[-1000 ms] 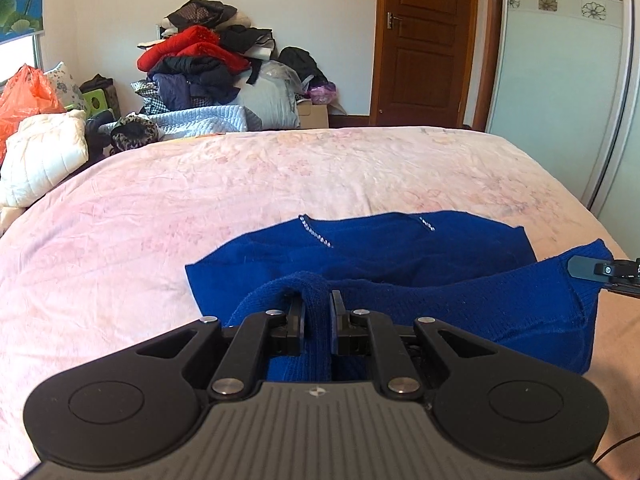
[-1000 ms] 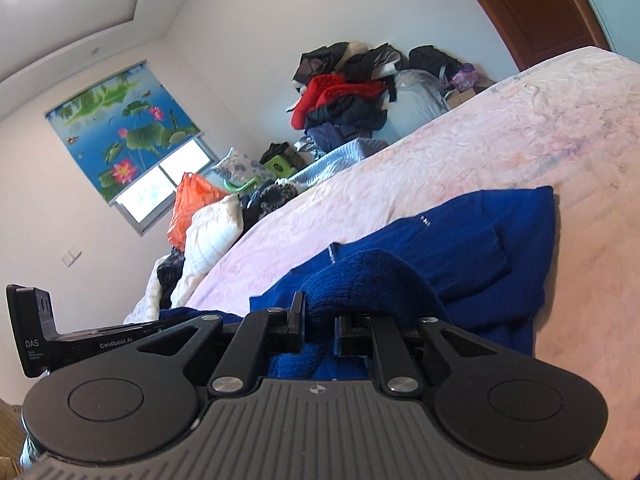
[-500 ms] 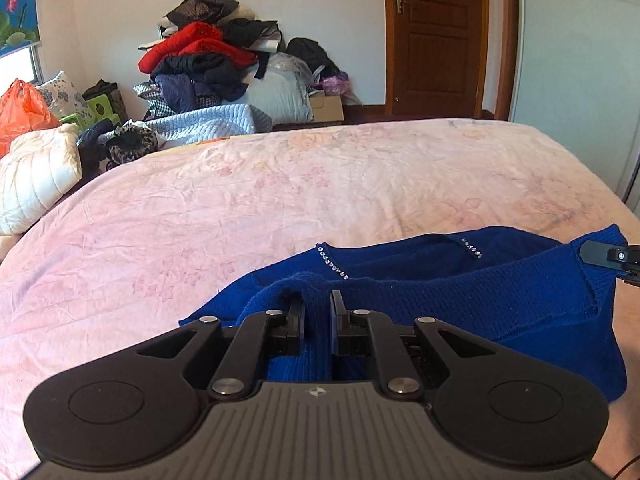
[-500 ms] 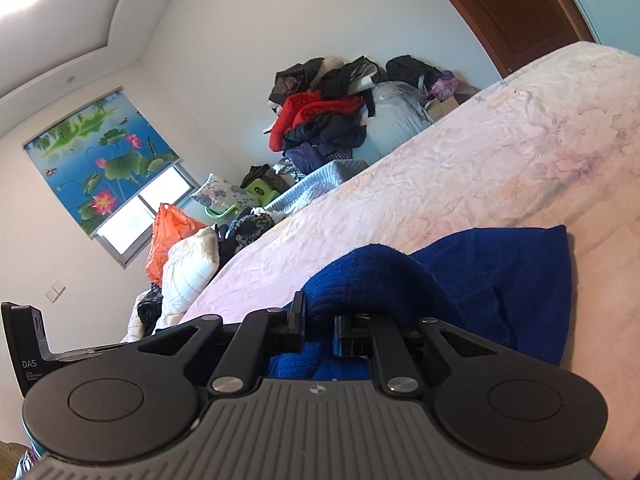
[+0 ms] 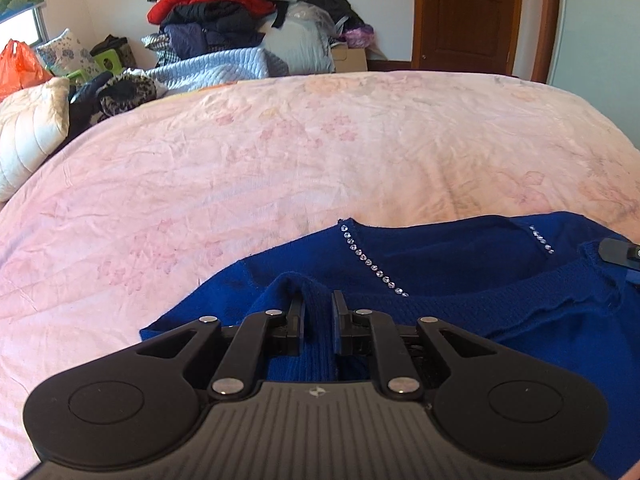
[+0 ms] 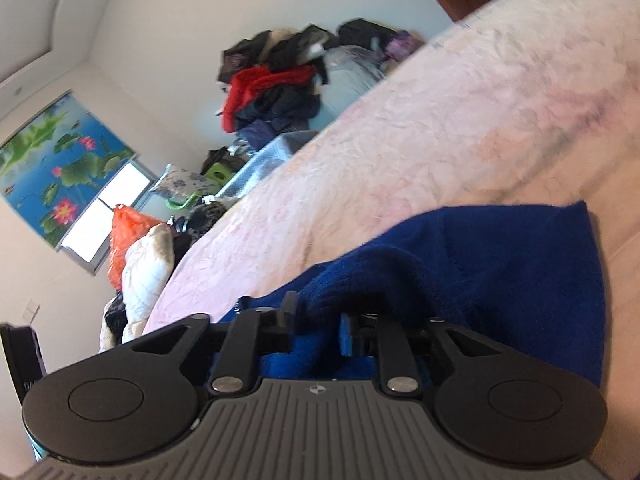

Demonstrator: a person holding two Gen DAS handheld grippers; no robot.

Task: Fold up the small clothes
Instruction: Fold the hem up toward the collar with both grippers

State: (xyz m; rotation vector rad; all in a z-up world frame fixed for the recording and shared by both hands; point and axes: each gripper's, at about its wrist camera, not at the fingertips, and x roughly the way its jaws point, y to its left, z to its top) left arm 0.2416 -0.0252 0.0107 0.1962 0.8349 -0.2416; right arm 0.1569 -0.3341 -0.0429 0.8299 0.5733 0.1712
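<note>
Left wrist view: left gripper [image 5: 318,312] pinches a raised ridge of the blue knit sweater [image 5: 460,280], jaws closed on the cloth. Right wrist view: right gripper [image 6: 316,320] likewise clamps a bunched hem of the same sweater [image 6: 500,272]. One sweater, two grippers. Garment lies at the near edge of the bed [image 5: 280,168], partly doubled over itself, with two short rows of rhinestones [image 5: 372,266] at the neckline.

Judgement: soft, limp, fairly thick knit; light, not slippery, will sag and stretch between holds. Best taken at hem or shoulder corners, clear of the stones.

Far: one clothes pile [image 5: 224,16] by the wall, one wooden door [image 5: 468,12].
</note>
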